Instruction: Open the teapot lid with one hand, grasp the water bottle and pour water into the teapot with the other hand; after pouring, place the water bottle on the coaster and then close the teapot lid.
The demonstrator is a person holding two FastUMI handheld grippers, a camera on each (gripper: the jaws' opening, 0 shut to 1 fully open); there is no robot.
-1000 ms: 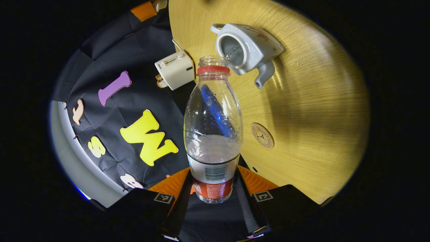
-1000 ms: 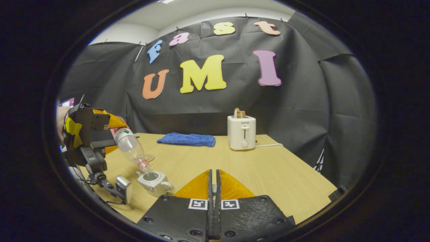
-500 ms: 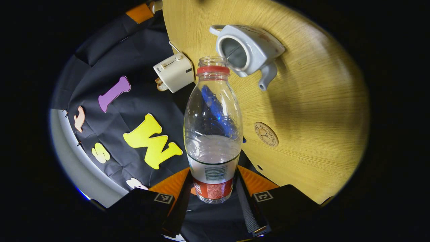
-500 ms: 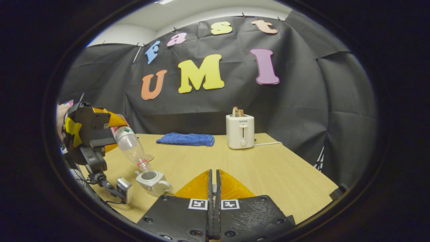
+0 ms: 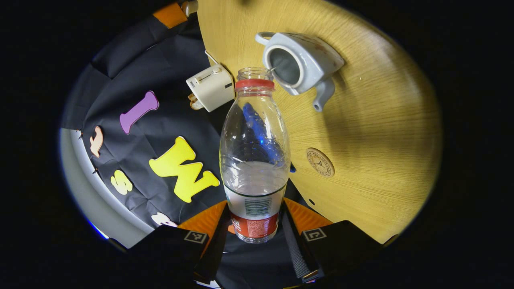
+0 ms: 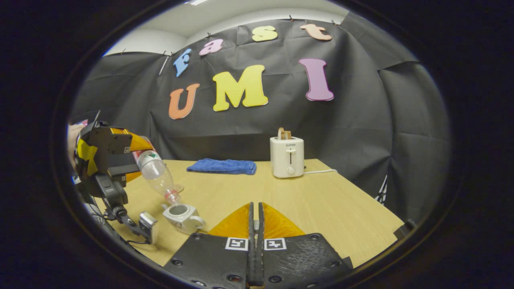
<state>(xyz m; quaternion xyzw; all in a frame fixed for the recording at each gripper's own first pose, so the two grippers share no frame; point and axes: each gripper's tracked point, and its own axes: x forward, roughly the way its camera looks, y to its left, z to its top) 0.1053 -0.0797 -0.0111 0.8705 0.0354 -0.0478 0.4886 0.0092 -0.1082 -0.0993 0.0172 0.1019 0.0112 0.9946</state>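
In the left gripper view, your left tongs (image 5: 257,224) are clamped on the base of the water bottle (image 5: 255,160), which runs up the middle of the frame, cap off, its mouth just beside the open top of the teapot (image 5: 301,66) at the upper centre. The lid is off the pot, so step 1 reads as done, and you are in the pour: a thin thread of water seems to run from the mouth to the opening, though it is too fine to be sure. Water remains in the bottle. The coaster (image 5: 320,162) lies bare on the bench (image 5: 381,120) at centre right, waiting.

In the right gripper view, your right tongs (image 6: 255,241) at the bottom centre are closed to a sliver; whether the lid is pinched between them I cannot tell. At lower left, the left tongs (image 6: 132,154) tip the water bottle (image 6: 158,176) neck-down over the teapot (image 6: 182,216). A blue cloth (image 6: 223,165) and a toaster (image 6: 287,156) stand well apart toward the back.

3 things are left, by my reading: finish pouring, stand the bottle on the coaster, close the lid.
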